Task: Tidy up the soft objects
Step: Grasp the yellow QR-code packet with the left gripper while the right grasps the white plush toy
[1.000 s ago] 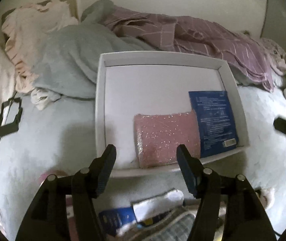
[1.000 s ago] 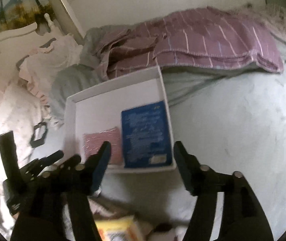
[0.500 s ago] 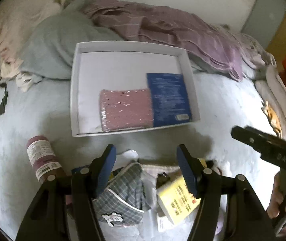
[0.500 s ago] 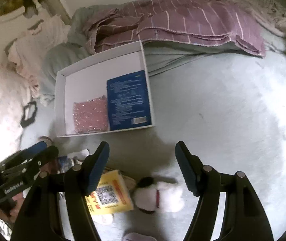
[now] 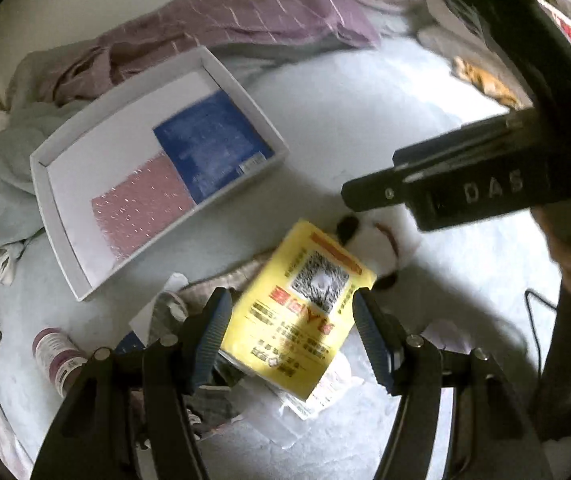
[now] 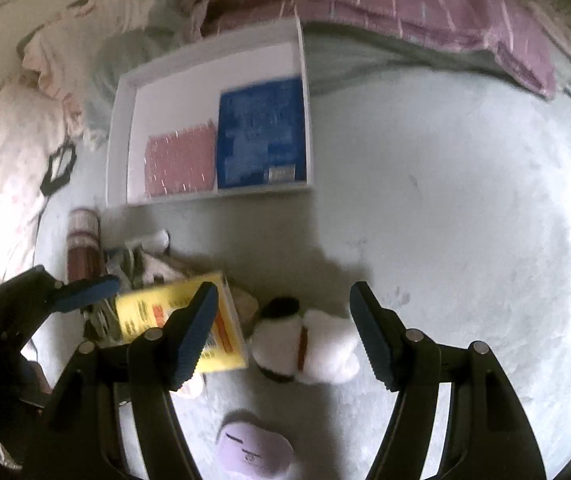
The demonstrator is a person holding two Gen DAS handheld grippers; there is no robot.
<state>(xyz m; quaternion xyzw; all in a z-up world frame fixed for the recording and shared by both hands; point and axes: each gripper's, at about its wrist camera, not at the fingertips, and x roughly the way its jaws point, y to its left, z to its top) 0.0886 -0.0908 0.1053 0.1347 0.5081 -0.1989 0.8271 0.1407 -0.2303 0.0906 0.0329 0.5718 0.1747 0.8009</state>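
A pale grey bedspread (image 6: 465, 208) in bright light, a striped purple blanket (image 6: 425, 4) bunched at its far edge

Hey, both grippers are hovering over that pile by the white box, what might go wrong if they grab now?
The left gripper and right gripper sit close together, so they could collide. The yellow packet overlaps the white plush toy and cloth beneath, so one grab may drag neighbours. The white box already holds two packets; remaining room looks limited.

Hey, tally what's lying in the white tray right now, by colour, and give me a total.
Pink: 1, the sparkly pink pack
Blue: 1, the blue packet
Total in the white tray: 2
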